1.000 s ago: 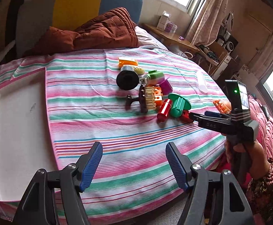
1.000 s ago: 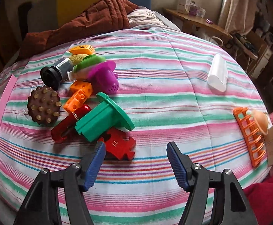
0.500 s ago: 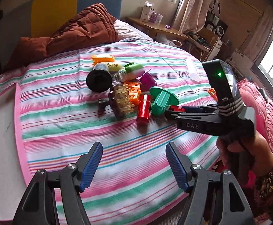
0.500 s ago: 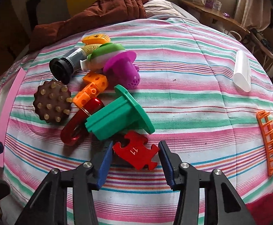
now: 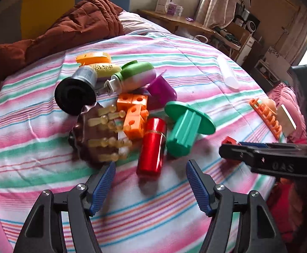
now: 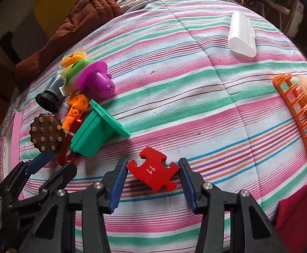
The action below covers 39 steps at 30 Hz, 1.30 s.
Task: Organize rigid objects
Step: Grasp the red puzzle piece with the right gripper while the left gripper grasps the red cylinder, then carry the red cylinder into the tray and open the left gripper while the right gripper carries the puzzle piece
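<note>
Over striped bed | right gripper clamps red puzzle piece | left gripper wide, level

red puzzle piece: mostly hidden in the left view — behind the right gripper
red tube: largely covered by the green spool
orange rack: cut off at the frame edge

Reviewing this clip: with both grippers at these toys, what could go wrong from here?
The right gripper pinches the flat red number-11 puzzle piece only by its knobbed edges, so it could twist out. The open left gripper faces the red cylindrical bottle, which could roll and nudge the green flanged plastic piece.
</note>
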### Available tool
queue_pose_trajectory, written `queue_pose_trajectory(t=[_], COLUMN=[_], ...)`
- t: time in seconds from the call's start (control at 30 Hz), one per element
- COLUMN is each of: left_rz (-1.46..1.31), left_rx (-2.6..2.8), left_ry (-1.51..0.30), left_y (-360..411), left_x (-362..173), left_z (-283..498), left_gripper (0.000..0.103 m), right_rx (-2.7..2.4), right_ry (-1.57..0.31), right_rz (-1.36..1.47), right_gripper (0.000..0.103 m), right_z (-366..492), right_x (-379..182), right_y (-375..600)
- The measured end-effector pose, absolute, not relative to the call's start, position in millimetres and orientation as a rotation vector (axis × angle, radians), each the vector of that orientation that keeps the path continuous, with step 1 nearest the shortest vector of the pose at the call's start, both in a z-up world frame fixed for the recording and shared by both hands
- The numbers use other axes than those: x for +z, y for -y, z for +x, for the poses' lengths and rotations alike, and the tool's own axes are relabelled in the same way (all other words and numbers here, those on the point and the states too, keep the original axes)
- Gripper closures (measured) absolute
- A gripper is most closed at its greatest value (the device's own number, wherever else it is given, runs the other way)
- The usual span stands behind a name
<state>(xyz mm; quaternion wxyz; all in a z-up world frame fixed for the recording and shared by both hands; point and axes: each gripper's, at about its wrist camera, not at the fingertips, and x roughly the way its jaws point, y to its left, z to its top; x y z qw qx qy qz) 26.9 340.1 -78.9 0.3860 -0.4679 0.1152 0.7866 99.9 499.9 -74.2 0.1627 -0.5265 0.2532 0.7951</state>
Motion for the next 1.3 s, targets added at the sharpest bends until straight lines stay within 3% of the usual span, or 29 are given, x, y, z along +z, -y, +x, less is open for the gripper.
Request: queue_pose_trajectory(t=[0.17, 0.37, 0.57, 1.3], left_rz=[-1.117, -1.151, -1.11, -1.198], left_rx=[1.991, 2.006, 2.012, 2.022], left_ry=[-0.369, -0.346, -0.382, -0.071], left_y=[-358.4, -353.4, -344.8, -237.0], left_x=[-81.1, -91.9, -92.7, -63.7], left_z=[28.3, 19.9, 22.6, 34.3], left_gripper=[0.036, 0.06, 0.077, 0.078], right_rx=[2.271, 2.277, 2.28, 2.509], right_ry=[-0.689, -0.63, -0.617, -0.699], right_rz=[-1.516, -1.54, -1.544, -1.586], right_gripper=[0.053, 0.054, 0.053, 0.054], right_z=[100.0, 96.8, 97.2, 88.4], right_x=[-73.4, -73.6, -74.6, -71.7], right_y=[-495.6, -490.0, -489.6, -450.4])
